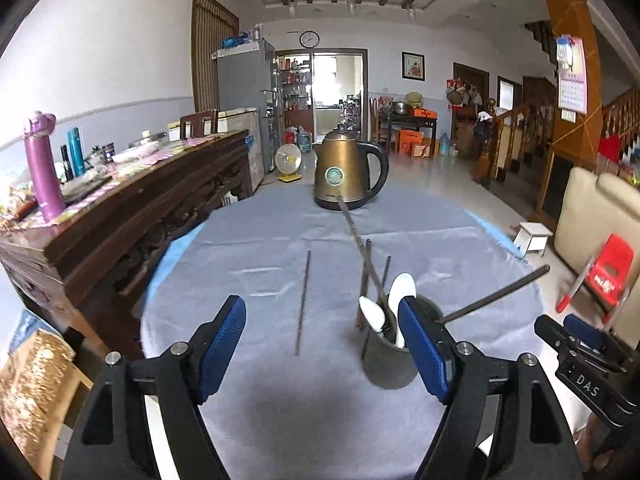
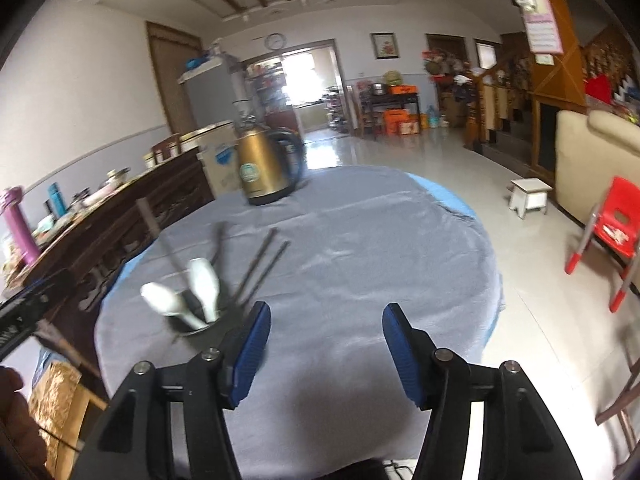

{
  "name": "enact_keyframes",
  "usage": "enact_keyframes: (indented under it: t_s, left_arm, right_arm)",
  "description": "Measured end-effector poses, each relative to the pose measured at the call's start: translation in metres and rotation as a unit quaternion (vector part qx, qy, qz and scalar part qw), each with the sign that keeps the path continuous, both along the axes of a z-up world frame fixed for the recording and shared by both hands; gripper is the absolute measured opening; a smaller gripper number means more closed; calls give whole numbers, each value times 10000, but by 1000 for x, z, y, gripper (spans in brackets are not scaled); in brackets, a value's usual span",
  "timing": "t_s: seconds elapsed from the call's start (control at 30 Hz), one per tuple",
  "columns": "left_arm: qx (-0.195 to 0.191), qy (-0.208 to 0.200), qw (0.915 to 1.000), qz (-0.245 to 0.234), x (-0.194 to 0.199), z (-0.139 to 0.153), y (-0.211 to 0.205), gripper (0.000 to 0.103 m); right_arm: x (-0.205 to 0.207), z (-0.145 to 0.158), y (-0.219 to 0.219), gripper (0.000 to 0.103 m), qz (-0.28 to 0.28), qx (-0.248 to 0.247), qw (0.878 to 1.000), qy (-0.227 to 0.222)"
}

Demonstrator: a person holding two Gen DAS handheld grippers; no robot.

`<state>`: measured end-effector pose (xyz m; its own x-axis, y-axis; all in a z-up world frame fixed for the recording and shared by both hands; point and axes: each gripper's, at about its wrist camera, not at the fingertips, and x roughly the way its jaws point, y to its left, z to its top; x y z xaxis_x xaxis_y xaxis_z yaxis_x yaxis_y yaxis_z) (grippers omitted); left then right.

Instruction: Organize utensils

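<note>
Both grippers, left (image 1: 322, 320) and right (image 2: 326, 328), stand open and hold nothing. The cup (image 1: 386, 354) with two white spoons (image 1: 401, 290) and chopsticks stands mid-table (image 1: 280, 400); one chopstick (image 1: 303, 304) lies left of it, the kettle (image 1: 346, 170) at the far edge.

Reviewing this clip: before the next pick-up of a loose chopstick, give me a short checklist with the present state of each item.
1. Left tongs empty and open: ok, nothing between the pads.
2. Right tongs empty and open: ok.
3. Holder upright on the cloth: ok; two white spoons and chopsticks stand in it.
4. Loose chopstick free to reach: ok, it lies alone on the cloth, left of the holder.
5. Other chopsticks behind the holder: not ok, still on the cloth.
6. Kettle out of the way: ok, at the far edge of the table.
</note>
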<state>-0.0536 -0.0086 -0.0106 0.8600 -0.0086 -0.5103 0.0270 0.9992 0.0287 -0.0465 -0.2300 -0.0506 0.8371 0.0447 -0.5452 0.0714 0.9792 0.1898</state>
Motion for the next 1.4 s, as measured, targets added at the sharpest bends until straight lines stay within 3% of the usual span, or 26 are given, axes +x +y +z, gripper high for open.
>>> enact_keyframes:
  t_s: [0.17, 0.4, 0.6, 0.73, 1.0, 1.4]
  left_arm:
    - [221, 103, 9995, 177, -1, -1, 13, 80]
    - [221, 518, 9972, 486, 17, -18, 32, 80]
    - [119, 795, 9950, 595, 37, -36, 44, 80]
    - [57, 1189, 9913, 563, 51, -59, 43, 80]
    - [34, 1737, 9837, 457, 75, -99, 43, 80]
    - [178, 1806, 9830, 288, 115, -109, 57, 80]
  right_arm:
    - [-1, 6, 34, 67, 388, -131, 9991, 92]
    - [17, -13, 66, 67, 755, 60, 9959, 493]
    - [27, -29, 93, 67, 1142, -156, 9906, 740]
    - [33, -45, 104, 67, 1298, -419, 9864, 920]
    - [40, -59, 117, 67, 1376, -944, 9819, 899]
    - [73, -72, 110, 67, 999, -953, 9787, 1518]
